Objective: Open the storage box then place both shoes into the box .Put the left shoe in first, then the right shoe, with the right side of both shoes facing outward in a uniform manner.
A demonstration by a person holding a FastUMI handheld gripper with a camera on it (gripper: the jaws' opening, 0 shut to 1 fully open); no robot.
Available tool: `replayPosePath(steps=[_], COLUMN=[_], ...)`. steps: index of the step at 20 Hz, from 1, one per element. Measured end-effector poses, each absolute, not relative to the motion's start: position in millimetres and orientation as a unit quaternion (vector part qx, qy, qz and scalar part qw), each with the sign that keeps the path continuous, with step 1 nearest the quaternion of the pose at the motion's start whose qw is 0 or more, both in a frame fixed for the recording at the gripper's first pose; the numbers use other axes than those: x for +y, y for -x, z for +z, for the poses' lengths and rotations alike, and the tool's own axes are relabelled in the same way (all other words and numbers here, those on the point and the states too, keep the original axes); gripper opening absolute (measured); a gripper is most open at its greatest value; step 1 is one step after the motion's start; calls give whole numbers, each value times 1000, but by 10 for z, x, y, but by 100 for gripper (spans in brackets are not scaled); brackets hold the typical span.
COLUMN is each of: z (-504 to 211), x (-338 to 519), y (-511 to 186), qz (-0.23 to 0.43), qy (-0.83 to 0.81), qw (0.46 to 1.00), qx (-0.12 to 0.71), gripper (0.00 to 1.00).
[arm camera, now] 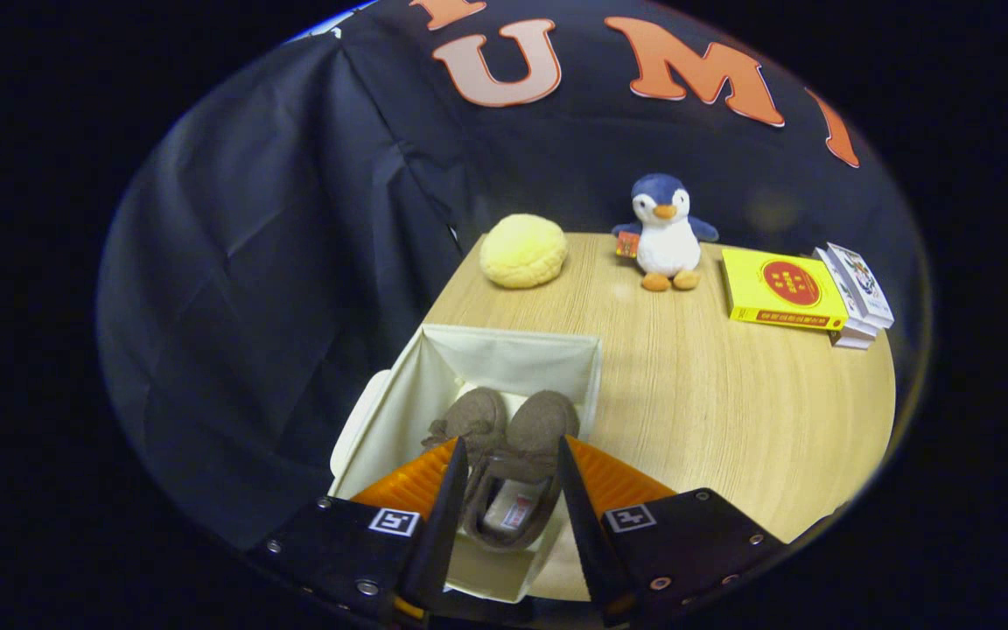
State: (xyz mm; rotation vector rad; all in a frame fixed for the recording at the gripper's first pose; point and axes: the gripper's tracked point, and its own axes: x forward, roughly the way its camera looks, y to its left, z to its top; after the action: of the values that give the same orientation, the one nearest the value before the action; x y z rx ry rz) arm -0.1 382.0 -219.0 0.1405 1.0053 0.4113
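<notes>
I'm over the open cream fabric storage box (434,385) at the wooden table's (731,411) near edge. Both brown suede moccasin shoes (504,455) lie inside, side by side. Gripper (508,499) fingers stand apart, flanking the right shoe (526,472), and I can't tell whether they touch it. It looks light, soft and squashy; I'd grip the heel collar.

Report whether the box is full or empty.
Holding both shoes: two brown shoes lie side by side inside the open box, between the gripper fingers.
</notes>
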Motion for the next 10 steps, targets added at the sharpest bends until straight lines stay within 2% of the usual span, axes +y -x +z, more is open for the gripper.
replayPosePath(steps=[4,6,10], z=[-1906,-1705,-1253], x=[3376,3108,2474], y=[-209,-344,-629], qz=[179,169,147], qy=[-86,-94,-85], qw=[880,895,932], qx=[431,401,319], gripper=[85,92,97])
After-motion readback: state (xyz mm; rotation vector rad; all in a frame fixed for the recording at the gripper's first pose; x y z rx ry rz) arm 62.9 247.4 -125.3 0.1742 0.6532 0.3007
